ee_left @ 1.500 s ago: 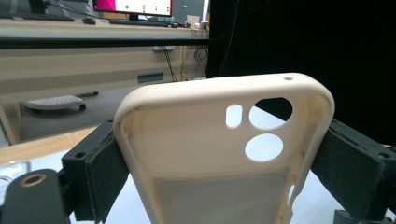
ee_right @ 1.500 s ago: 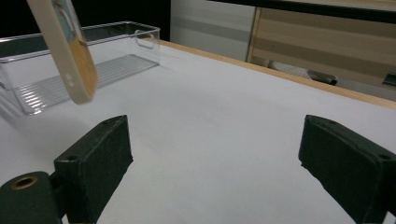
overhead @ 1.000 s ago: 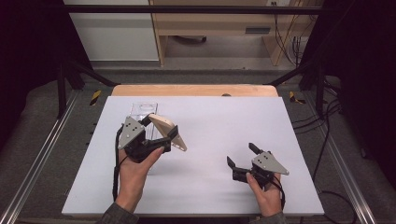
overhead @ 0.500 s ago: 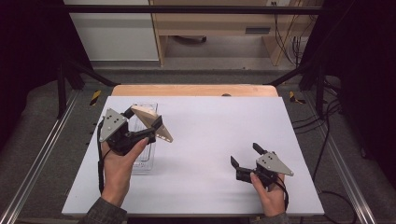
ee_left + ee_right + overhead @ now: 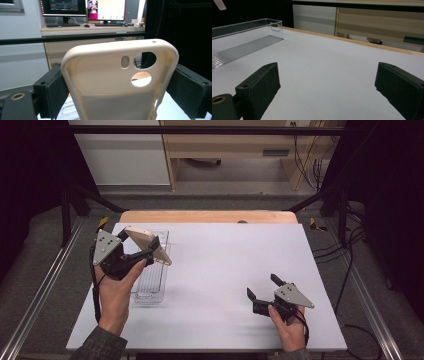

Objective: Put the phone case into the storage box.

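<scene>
A cream phone case (image 5: 148, 245) (image 5: 117, 77) is held above the table's left side, with my left gripper (image 5: 138, 247) shut on its two long edges. Its camera cut-outs face away from me in the left gripper view. Below it lies a clear plastic tray (image 5: 152, 285) (image 5: 242, 45) with a ribbed floor and nothing in it. My right gripper (image 5: 262, 291) (image 5: 327, 82) rests low near the table's front right, open, with nothing between its pads.
The white table top (image 5: 225, 265) has a wooden strip (image 5: 210, 216) along its far edge. Metal rails (image 5: 40, 290) run along both sides of the table. A desk with monitors (image 5: 85, 10) stands beyond it.
My left gripper has carried the phone case leftward and away from me, to over the clear tray. The right gripper has stayed near the front right.
</scene>
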